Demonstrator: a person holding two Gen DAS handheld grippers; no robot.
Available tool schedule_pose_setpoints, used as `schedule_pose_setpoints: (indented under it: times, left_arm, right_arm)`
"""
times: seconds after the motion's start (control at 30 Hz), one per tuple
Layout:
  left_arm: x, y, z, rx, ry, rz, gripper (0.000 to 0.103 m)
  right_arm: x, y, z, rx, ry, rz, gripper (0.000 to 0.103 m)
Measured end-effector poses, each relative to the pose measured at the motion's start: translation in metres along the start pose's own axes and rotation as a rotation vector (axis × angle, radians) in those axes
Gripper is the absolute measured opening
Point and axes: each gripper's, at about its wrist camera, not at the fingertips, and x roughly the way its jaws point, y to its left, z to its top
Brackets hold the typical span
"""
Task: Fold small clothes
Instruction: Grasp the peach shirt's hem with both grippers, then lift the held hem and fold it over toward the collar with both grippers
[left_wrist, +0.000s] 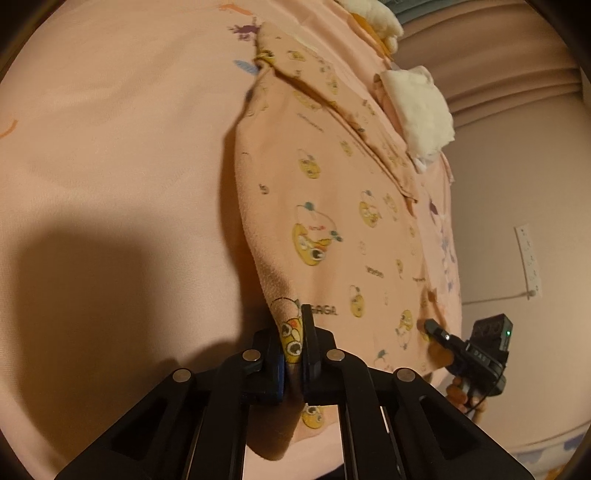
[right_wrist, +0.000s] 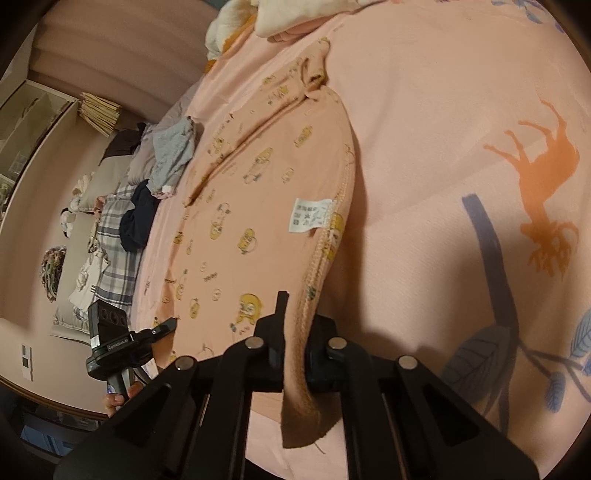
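Note:
A small peach garment (left_wrist: 332, 206) printed with yellow cartoon figures lies spread on a pink bedsheet (left_wrist: 110, 147). In the left wrist view my left gripper (left_wrist: 293, 343) is shut on one near hem corner, the cloth pinched between its pads. My right gripper (left_wrist: 429, 326) shows at the other near corner, gripping the hem there. In the right wrist view the right gripper (right_wrist: 295, 332) is shut on the stitched side edge of the garment (right_wrist: 258, 192), with a flap hanging below the pads. A white care label (right_wrist: 310, 216) faces up. The left gripper (right_wrist: 169, 325) holds the far corner.
A white fluffy cloth (left_wrist: 421, 110) lies beyond the garment near the bed's edge. Grey (right_wrist: 173, 155), navy (right_wrist: 138, 218) and plaid (right_wrist: 114, 251) clothes are heaped along the bed's left side. The sheet carries an orange horse print (right_wrist: 535, 177). A wall socket strip (left_wrist: 528, 258) is on the right.

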Motion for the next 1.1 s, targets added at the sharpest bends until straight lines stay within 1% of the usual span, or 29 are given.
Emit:
schedule_pose_setpoints:
  times: [0.07,0.23,0.37,0.5,0.67,0.77,0.97,1.1]
  left_arm:
    - [-0.004,-0.004,-0.001,0.016,-0.01,-0.022,0.003]
    - [-0.019,-0.006,0.0,0.004,-0.053,-0.125,0.003]
    - [-0.032,-0.013,0.001,0.025,-0.091,-0.173,0.003]
    - [-0.044,-0.019,0.001,0.049,-0.116,-0.195,0.003]
    - [-0.054,-0.026,-0.002,0.076,-0.132,-0.201,0.002]
    - [-0.058,-0.028,-0.004,0.088,-0.138,-0.2,0.002]
    - [-0.072,-0.035,-0.011,0.112,-0.163,-0.22,0.002]
    - [-0.078,-0.043,-0.015,0.147,-0.168,-0.22,0.002]
  right_arm:
    - [-0.004,0.005,0.001,-0.011,-0.019,0.02,0.006]
    - [-0.016,0.012,0.004,-0.017,-0.07,0.073,0.005]
    - [-0.025,0.02,0.003,-0.038,-0.106,0.109,0.004]
    - [-0.032,0.025,0.002,-0.043,-0.134,0.138,0.004]
    - [-0.042,0.032,0.0,-0.073,-0.16,0.147,0.004]
    - [-0.048,0.036,-0.001,-0.086,-0.171,0.156,0.004]
    - [-0.058,0.047,-0.005,-0.119,-0.182,0.169,0.004]
    - [-0.066,0.054,-0.007,-0.14,-0.188,0.175,0.004]
